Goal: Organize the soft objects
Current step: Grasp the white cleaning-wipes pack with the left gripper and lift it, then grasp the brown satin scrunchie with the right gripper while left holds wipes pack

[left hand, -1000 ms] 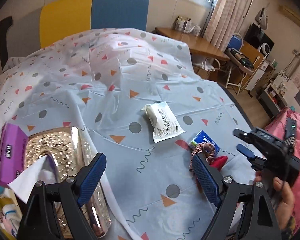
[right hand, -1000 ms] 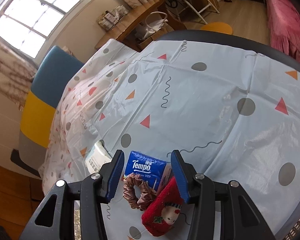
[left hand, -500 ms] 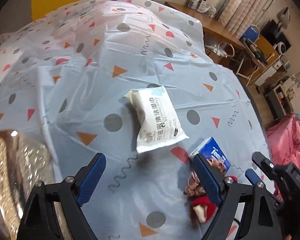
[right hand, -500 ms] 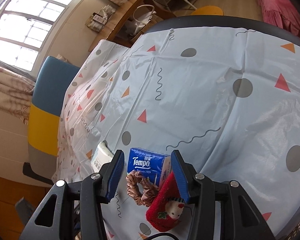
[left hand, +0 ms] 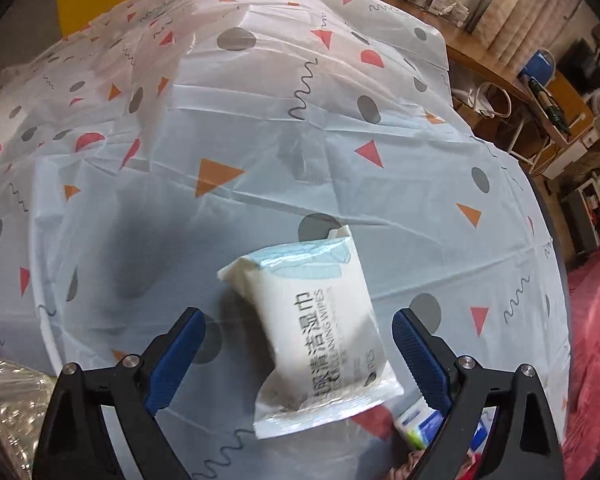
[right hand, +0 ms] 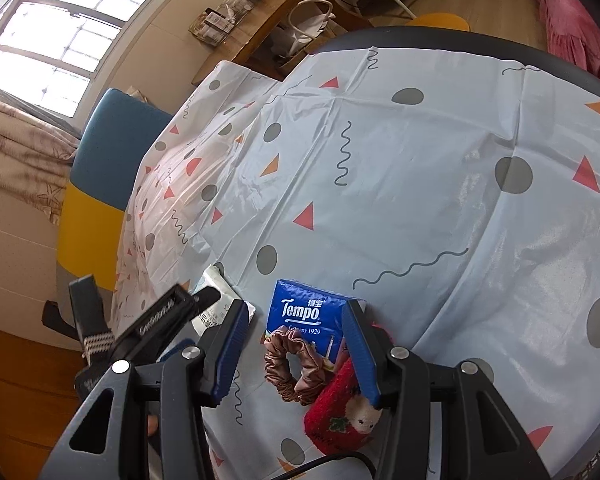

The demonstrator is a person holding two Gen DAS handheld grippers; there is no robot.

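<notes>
A white pack of wet wipes (left hand: 320, 320) lies on the patterned tablecloth (left hand: 260, 140). My left gripper (left hand: 298, 356) points steeply down over it with its jaws opening. The pack lies between the blue pads (left hand: 176, 356), and neither pad touches it. In the right wrist view a blue Tempo tissue pack (right hand: 304, 312), a brown-pink scrunchie (right hand: 292, 368) and a red plush sock (right hand: 340, 412) lie close together. My right gripper (right hand: 295, 308) hovers open above them. The left gripper's black body (right hand: 160, 320) shows beside the wipes pack (right hand: 212, 280).
A shiny gold tissue box (left hand: 4, 400) sits at the lower left. A yellow and blue chair back (right hand: 96, 184) stands behind the table. A wooden desk (left hand: 480, 68) and a pink bed cover (left hand: 592, 340) lie to the right, past the table's dark rim (right hand: 460, 40).
My left gripper has swung away from the gold tissue box, to the right and down, until the wipes pack lies between its fingers. Its jaws stand a little wider. The right gripper has hardly moved.
</notes>
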